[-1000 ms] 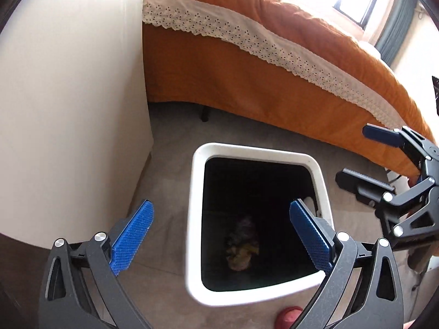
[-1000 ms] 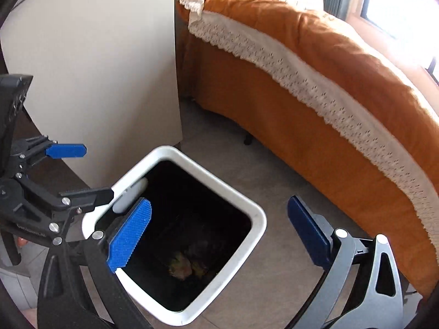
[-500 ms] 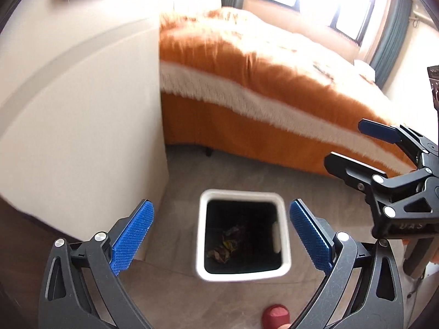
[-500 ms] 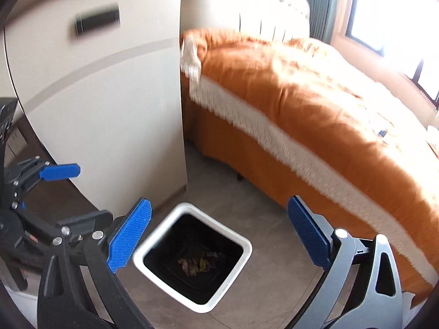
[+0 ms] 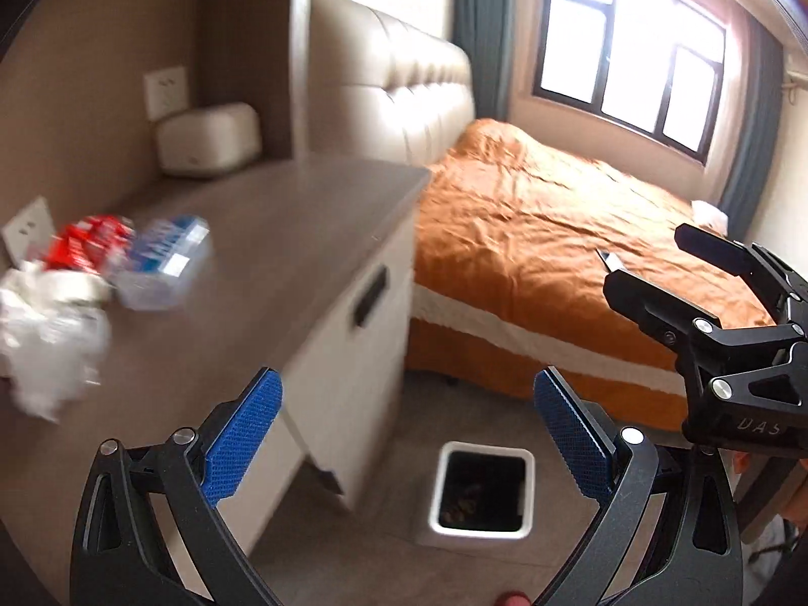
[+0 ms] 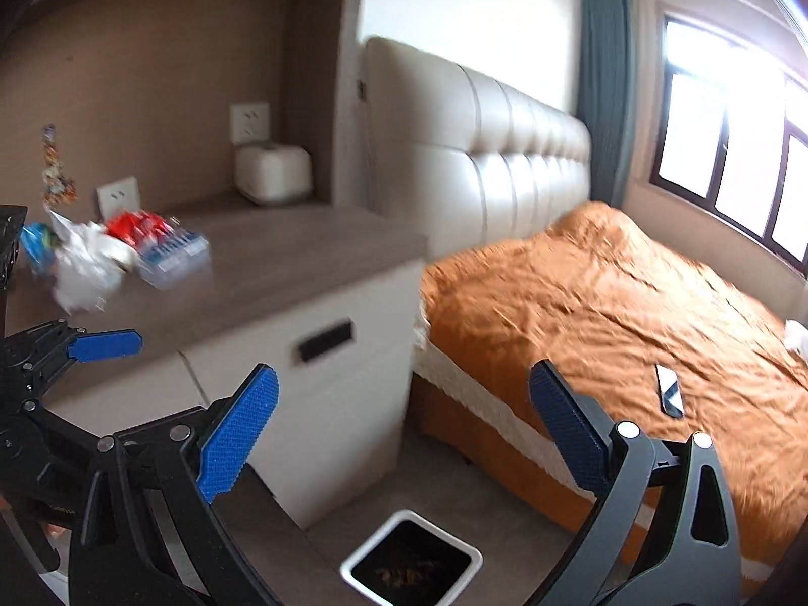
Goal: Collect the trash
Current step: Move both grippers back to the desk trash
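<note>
While both hang wide open and empty, the left gripper (image 5: 404, 434) and right gripper (image 6: 404, 429) sit high above the floor, over the white bin (image 5: 482, 495) with scraps inside. To the far left, blurred trash (image 5: 76, 293) lies heaped on the cabinet's brown surface (image 5: 283, 232): white crumpled paper, red and blue wrappers. An orange bed (image 6: 631, 313) spreads right

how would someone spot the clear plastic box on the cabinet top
Find the grey-topped white cabinet beside the orange bed. In the litter pile at its far left, the clear plastic box lies nearest the bed, blue-and-white inside, unlike the red packet and white crumpled tissue.
</note>
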Demonstrator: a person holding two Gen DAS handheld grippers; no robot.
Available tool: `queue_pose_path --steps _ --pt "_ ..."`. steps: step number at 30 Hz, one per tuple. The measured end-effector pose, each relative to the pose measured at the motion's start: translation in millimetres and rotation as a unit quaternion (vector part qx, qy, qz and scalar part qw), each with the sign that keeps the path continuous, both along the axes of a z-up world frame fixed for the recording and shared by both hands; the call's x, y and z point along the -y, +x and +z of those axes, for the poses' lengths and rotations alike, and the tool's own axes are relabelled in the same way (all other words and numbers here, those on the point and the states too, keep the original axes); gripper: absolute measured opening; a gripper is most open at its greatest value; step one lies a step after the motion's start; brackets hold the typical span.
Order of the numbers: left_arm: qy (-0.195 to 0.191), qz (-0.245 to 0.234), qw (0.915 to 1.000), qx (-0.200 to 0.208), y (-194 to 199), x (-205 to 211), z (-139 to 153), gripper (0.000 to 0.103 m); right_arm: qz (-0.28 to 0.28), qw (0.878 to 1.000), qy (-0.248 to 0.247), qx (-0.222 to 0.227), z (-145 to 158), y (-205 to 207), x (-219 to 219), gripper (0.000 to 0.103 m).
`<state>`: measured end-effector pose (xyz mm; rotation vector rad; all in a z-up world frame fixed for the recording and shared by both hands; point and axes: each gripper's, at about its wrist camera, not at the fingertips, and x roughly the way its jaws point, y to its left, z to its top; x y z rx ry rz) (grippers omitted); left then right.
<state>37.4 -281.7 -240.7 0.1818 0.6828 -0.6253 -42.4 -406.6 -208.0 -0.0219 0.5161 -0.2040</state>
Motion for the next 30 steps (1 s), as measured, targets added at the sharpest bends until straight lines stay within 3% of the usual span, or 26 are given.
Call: queue_pose_path --steps 7,15,20,24,30 --pt "0.02 0.083 0.9957 0.036 10 -95 63 0.098 0.08 0.995 0.009 0.051 61 28 -70 0.099" --pt "0.047 0.185 0.9802 0.053 31 -210 88 0.098 0.165 0.984 0.013 0.072 96 68 -161 0.099" --pt "0.057 0.217 0.9735 0.044 47 -269 80 0.098 0.193 0.98 0.014 0.049 87 91 -205 0.099" --pt "0.057 0.211 0.9748 0.043 55 -295 72 0.098 0.198 0.98 0.011 0.025 70 107 -230 0.099" --pt "0.065 0.239 0.9678 0.044 71 -335 65 0.098 0.195 0.981 0.003 -0.012 46 123 -251 0.099"
